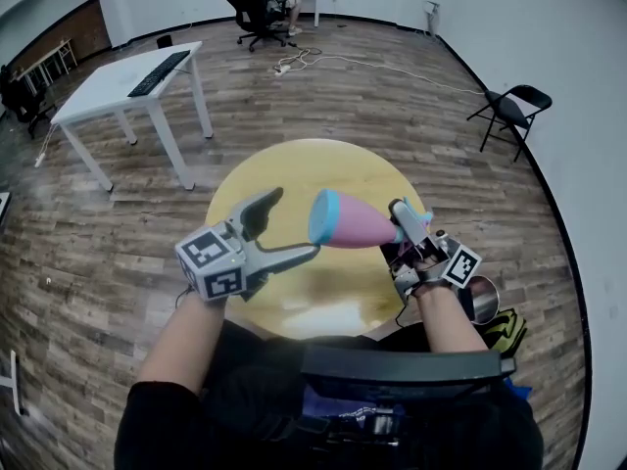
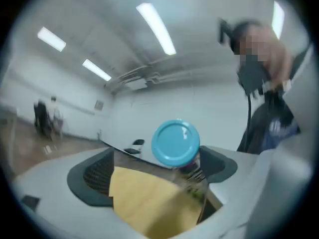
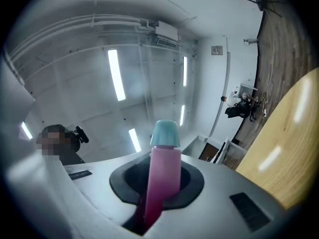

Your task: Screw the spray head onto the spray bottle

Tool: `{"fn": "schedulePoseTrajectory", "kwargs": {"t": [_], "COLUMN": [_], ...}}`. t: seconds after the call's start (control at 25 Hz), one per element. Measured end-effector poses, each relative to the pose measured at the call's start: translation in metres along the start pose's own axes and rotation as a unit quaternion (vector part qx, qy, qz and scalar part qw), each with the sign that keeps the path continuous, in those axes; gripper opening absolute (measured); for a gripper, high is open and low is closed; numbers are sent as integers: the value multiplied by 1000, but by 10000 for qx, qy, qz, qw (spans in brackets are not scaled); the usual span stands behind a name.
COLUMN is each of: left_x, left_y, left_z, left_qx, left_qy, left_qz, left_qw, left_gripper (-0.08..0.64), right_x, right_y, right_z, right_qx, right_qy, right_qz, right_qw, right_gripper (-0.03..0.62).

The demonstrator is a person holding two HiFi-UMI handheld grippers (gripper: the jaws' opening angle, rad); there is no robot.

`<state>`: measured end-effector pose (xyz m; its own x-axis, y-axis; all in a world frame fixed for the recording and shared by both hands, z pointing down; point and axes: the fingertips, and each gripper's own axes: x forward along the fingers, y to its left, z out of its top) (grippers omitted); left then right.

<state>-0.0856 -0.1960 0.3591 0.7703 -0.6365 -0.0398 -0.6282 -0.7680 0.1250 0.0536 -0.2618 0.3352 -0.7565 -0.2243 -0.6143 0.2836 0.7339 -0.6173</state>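
A pink spray bottle (image 1: 358,223) with a blue base lies level in the air above the round yellow table (image 1: 294,164), base pointing left. At its neck sits the pink and teal spray head (image 1: 409,219), and my right gripper (image 1: 407,233) is shut on it. In the right gripper view the pink part with its teal tip (image 3: 163,163) stands clamped between the jaws of my right gripper (image 3: 162,188). My left gripper (image 1: 292,225) is open just left of the bottle's base, jaws wide apart. The left gripper view shows the round blue base (image 2: 175,142) ahead of my left gripper (image 2: 159,171), untouched.
A white table (image 1: 118,91) with a keyboard stands at the back left. A black folding chair (image 1: 509,111) is by the right wall, and an office chair (image 1: 253,8) with a seated person is far back. Cables (image 1: 304,62) lie on the wood floor.
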Motion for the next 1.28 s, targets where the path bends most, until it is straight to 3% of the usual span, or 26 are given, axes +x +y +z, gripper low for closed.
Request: {"fn": "schedulePoseTrajectory", "kwargs": {"t": [0.04,0.08,0.12,0.16,0.2,0.28,0.36,0.44,0.48,0.52,0.56,0.6,0.68,0.72,0.76,0.8,0.84,0.88,0.92,0.96,1.0,1.04,1.08,1.12,1.16,1.28], "left_x": [0,4,11,20,29,40,42,41,41,40,40,40,41,41,39,37,32,25,17,10,7,8,14,23,34,48], "left_y": [-3,-9,-18,-28,-38,-57,-73,-84,-86,-83,-78,-69,-54,-50,-49,-49,-46,-41,-33,-25,-19,-17,-20,-27,-36,-59], "left_z": [6,10,14,17,18,18,7,-16,-30,-45,-59,-70,-80,-79,-73,-61,-44,-25,-5,11,21,27,28,25,21,17], "left_qx": [-1195,-2136,-2734,-2970,-2907,-2307,-1319,227,1175,2148,3072,3896,5075,5320,5276,4897,4120,2943,1490,-20,-1363,-2373,-2979,-3206,-3141,-2086], "left_qy": [-329,-589,-761,-823,-788,-500,71,794,1156,1520,1879,2194,2536,2524,2381,2095,1652,1074,432,-161,-609,-871,-949,-873,-724,-318], "left_qz": [-404,-833,-1204,-1477,-1663,-1860,-1947,-1849,-1697,-1473,-1191,-887,-355,-198,-105,-35,7,-32,-174,-412,-725,-1052,-1312,-1465,-1527,-1597], "left_qw": [9915,9716,9513,9398,9389,9538,9719,9793,9716,9534,9253,8901,8227,8080,8153,8463,8961,9497,9877,9990,9861,9618,9408,9317,9342,9643], "left_gripper": [543,543,543,543,543,543,540,538,538,538,538,538,538,538,538,537,532,532,532,532,540,548,548,548,548,548], "right_x": [2,6,11,15,18,19,16,14,13,11,9,7,3,3,3,5,7,7,6,6,7,8,11,13,14,13], "right_y": [3,8,11,13,13,15,18,16,12,8,4,1,-6,-8,-7,-5,-1,2,2,2,3,6,9,11,11,11], "right_z": [-2,-9,-19,-26,-31,-32,-31,-36,-38,-41,-43,-44,-44,-43,-42,-40,-36,-29,-21,-16,-15,-18,-23,-28,-30,-28], "right_qx": [-193,-439,-676,-856,-931,-720,-482,-193,-23,141,269,329,188,31,-80,-75,34,166,250,238,105,-129,-411,-684,-882,-679], "right_qy": [105,331,593,817,949,959,1003,1176,1264,1340,1404,1463,1580,1616,1587,1439,1158,804,480,284,261,390,597,807,959,994], "right_qz": [-5,3,25,54,92,242,356,327,278,215,139,54,-92,-122,-117,-70,7,80,122,132,121,109,107,112,121,251], "right_qw": [9998,9985,9959,9930,9911,9925,9932,9923,9916,9906,9896,9887,9872,9868,9872,9895,9933,9966,9985,9992,9995,9991,9973,9943,9914,9924], "right_gripper": [40,40,40,40,38,41,43,44,44,44,46,46,46,46,46,44,43,43,41,40,40,40,40,41,41,43]}}
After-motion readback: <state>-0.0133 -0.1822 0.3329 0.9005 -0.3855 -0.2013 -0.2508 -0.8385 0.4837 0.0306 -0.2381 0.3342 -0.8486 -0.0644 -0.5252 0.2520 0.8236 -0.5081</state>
